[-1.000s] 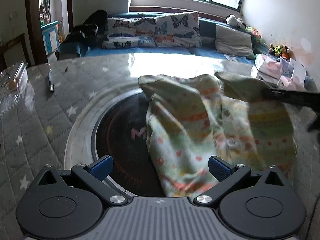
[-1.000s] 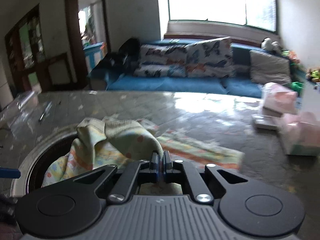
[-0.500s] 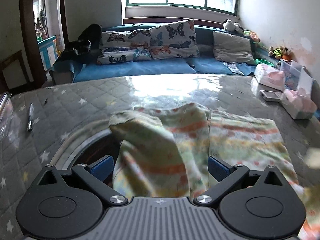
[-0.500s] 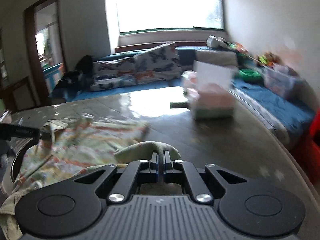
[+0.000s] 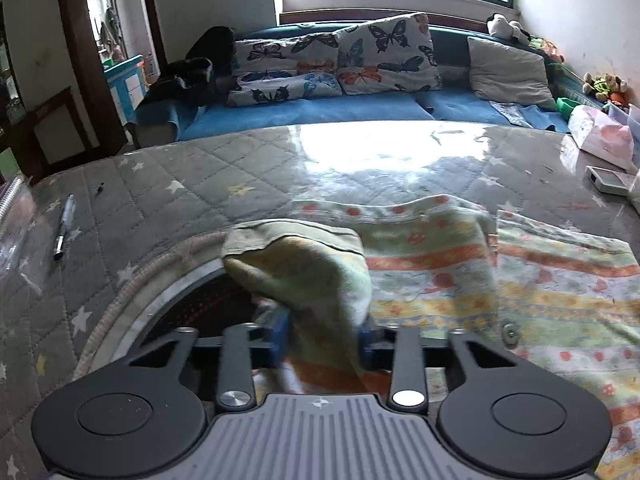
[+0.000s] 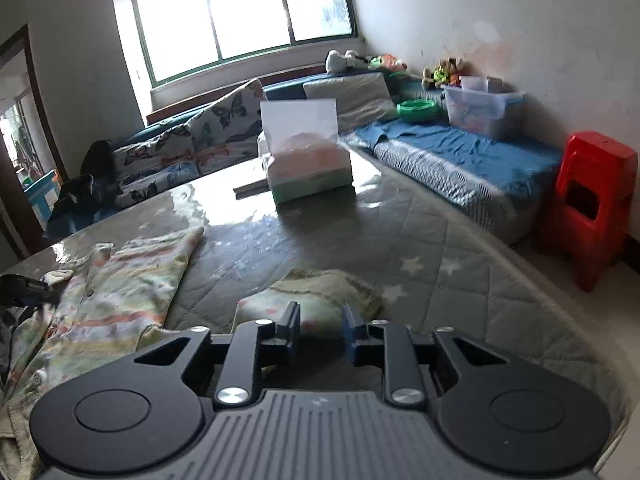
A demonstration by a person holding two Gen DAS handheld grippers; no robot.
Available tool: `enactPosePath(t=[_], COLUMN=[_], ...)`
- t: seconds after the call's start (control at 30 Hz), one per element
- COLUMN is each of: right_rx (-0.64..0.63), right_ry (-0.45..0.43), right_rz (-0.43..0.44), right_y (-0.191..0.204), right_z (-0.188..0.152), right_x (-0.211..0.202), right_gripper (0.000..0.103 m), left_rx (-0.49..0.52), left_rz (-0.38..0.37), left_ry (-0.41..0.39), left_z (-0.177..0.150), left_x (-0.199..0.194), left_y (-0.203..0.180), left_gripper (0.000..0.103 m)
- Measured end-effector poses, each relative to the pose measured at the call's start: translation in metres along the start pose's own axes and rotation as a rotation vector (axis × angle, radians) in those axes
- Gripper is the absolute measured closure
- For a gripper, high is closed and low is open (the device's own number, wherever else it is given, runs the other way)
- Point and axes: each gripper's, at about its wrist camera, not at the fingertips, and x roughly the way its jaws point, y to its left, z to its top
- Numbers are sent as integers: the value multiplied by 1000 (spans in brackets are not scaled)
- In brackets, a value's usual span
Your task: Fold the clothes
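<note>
A child's garment [image 5: 540, 280] with orange, yellow and green stripes lies spread on the grey quilted table cover [image 5: 160, 192]. In the left wrist view one sleeve, with its green cuff [image 5: 292, 240], stands bunched up between my left gripper's [image 5: 323, 340] blue pads, which are shut on it. In the right wrist view the other sleeve [image 6: 320, 292] lies flat on the cover just ahead of my right gripper [image 6: 320, 326], whose jaws stand a little apart around its near edge. The garment's body [image 6: 120, 280] and the left gripper [image 6: 24, 288] show at the left.
A dark round recess [image 5: 192, 304] sits in the table under the garment's left edge. A pen [image 5: 64, 224] lies far left. A tissue box [image 6: 308, 168] stands at the table's far side. A red stool [image 6: 592, 200] is beyond the table's right edge, a blue sofa [image 5: 320, 112] behind.
My left gripper went from wide open to shut on the raised sleeve. My right gripper carried the other sleeve out to the right, laid it on the cover and opened.
</note>
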Motion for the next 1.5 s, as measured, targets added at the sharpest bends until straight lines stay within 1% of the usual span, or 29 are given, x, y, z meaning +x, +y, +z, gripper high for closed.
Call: enactPosePath(t=[0.03, 0.07, 0.1, 0.2, 0.27, 0.33, 0.37, 0.53, 0.63, 0.7, 0.77, 0.9, 1.1, 1.2, 1.33, 1.4, 1.5], right_rx=[-6, -13, -22, -59, -92, -129, -149, -235, -284, -320, -344, -375, -411, -415, -413, -375, -316], right_ry=[-9, -18, -23, -32, -32, -20, -12, 39, 65, 75, 94, 124, 168, 184, 215, 217, 193], right_rz=[0, 4, 15, 66, 106, 147, 167, 245, 273, 278, 284, 276, 228, 193, 133, 94, 67], right_y=[2, 4, 8, 25, 40, 56, 64, 102, 119, 128, 135, 136, 128, 118, 100, 84, 71], right_z=[1, 3, 4, 8, 9, 9, 8, -1, -7, -11, -16, -21, -32, -37, -45, -47, -44], right_x=[-1, -3, -3, -1, 1, 5, 7, 23, 29, 31, 33, 33, 30, 25, 18, 13, 6], right_gripper=[71, 68, 68, 65, 61, 59, 55, 53, 50, 49, 48, 46, 43, 42, 42, 42, 42], left_rx=[-9, -17, -26, -52, -69, -86, -95, -155, -188, -210, -230, -267, -315, -300, -272, -258, -237], left_rz=[2, 3, 5, 10, 14, 17, 19, 48, 73, 90, 108, 142, 184, 164, 131, 115, 90], left_ry=[-5, -11, -16, -33, -44, -55, -60, -90, -100, -106, -111, -114, -109, -106, -106, -106, -106], left_z=[-1, -2, -3, -5, -7, -9, -10, -23, -37, -48, -57, -76, -101, -102, -101, -101, -100], left_x=[-4, -7, -11, -21, -28, -35, -39, -61, -75, -84, -92, -105, -120, -121, -121, -122, -122], left_y=[5, 11, 16, 32, 42, 53, 58, 96, 120, 136, 150, 170, 197, 192, 181, 175, 167], left_gripper=[82, 85, 90, 94, 95, 96, 97, 97, 97, 97, 99, 102, 103, 103, 100, 99, 97])
